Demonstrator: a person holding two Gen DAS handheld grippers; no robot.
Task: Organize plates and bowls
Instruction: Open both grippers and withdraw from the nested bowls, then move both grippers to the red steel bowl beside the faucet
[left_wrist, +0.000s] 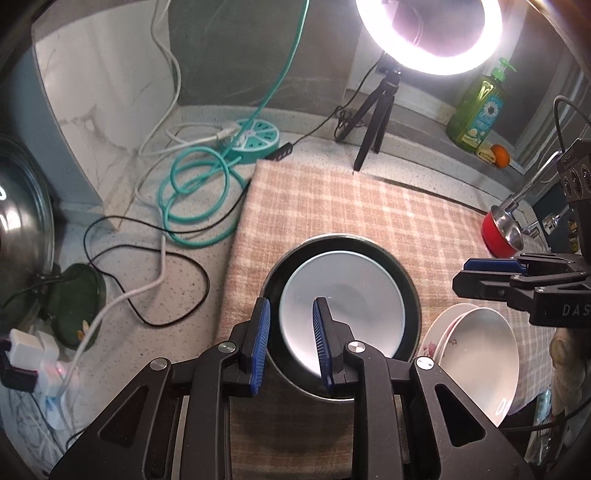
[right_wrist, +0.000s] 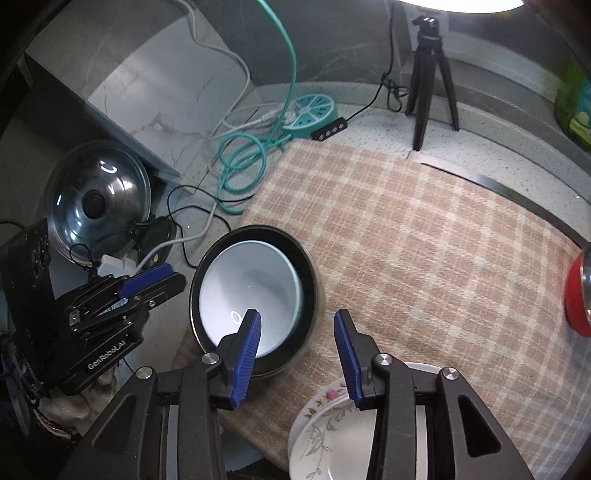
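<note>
The left gripper (left_wrist: 291, 317) is hovering over a steel bowl (left_wrist: 410, 291), its blue pads (left_wrist: 260, 332) standing a little apart and gripping nothing. A pale blue bowl (left_wrist: 343, 295) is sitting nested inside the steel bowl, and both are resting on a pink checked cloth (left_wrist: 369, 206) near its left edge. The right gripper (right_wrist: 295, 332) is hanging just to the right of the nested bowls, its jaws parted and empty, with bare cloth showing between them. Close beneath the right gripper, a white plate (left_wrist: 476, 347) is lying on top of a floral plate (right_wrist: 321, 417) at the near edge of the cloth. Further right, a red pot (left_wrist: 496, 236) with a metal handle is sitting on the cloth. To the left, on the speckled counter (left_wrist: 177, 280), a glass pot lid (right_wrist: 99, 206) is leaning by tangled cables. At the back, a teal power strip (left_wrist: 255, 138), a small black tripod (left_wrist: 373, 114) carrying a glowing ring light (left_wrist: 428, 37), and a green soap bottle (left_wrist: 476, 107) are standing along the wall
</note>
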